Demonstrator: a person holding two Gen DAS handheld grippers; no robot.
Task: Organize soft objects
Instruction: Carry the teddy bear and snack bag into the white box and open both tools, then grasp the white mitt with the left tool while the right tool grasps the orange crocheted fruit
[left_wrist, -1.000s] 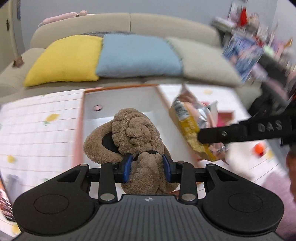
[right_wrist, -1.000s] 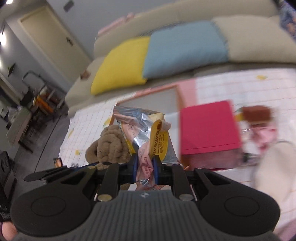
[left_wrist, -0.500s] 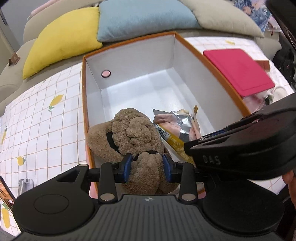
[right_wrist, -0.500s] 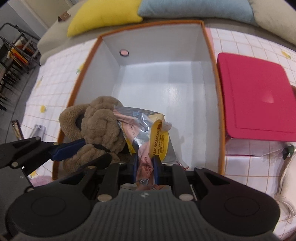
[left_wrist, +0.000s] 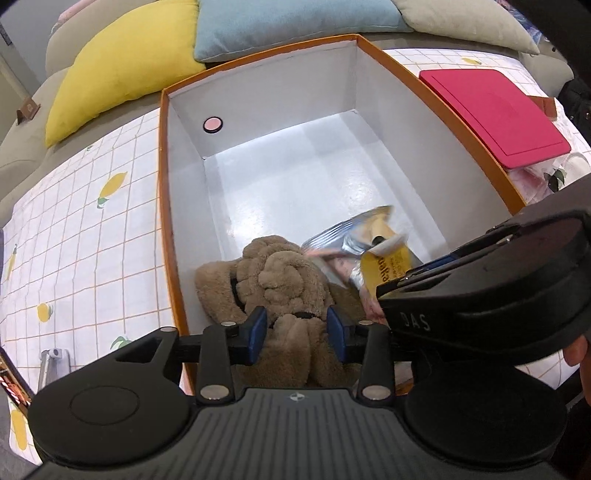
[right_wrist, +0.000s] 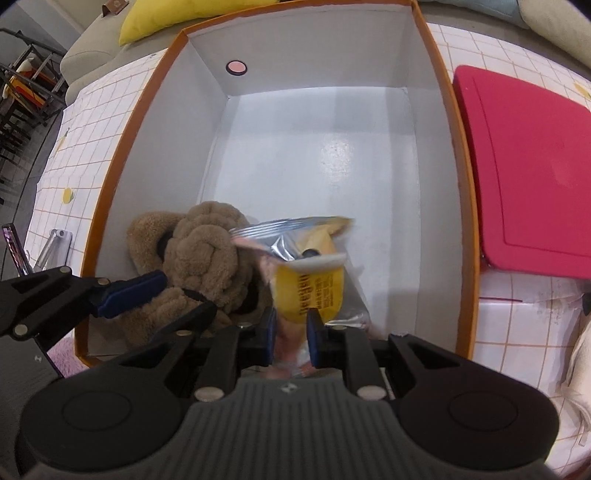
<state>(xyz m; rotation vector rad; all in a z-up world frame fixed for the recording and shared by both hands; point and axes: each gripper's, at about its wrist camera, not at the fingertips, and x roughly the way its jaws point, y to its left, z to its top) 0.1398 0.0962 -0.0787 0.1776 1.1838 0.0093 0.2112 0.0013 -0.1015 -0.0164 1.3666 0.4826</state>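
Note:
My left gripper (left_wrist: 297, 334) is shut on a brown plush slipper (left_wrist: 275, 280) and holds it inside the near left part of an orange box with white inner walls (left_wrist: 258, 85). My right gripper (right_wrist: 290, 334) is shut on a silver and yellow snack bag (right_wrist: 306, 280), held inside the same box (right_wrist: 424, 110), right beside the slipper (right_wrist: 207, 251). The bag (left_wrist: 373, 251) touches the slipper. The left gripper's blue finger pads (right_wrist: 129, 290) show in the right wrist view.
A red lid (right_wrist: 532, 166) lies right of the box on the lemon-print tablecloth (left_wrist: 81, 229). Yellow (left_wrist: 122, 59) and blue cushions (left_wrist: 291, 22) lie on the sofa behind. A small metal object (left_wrist: 53, 360) sits left of the box.
Both grippers have moved forward and down into the box with the slipper and the snack bag. The bag has flopped and blurred.

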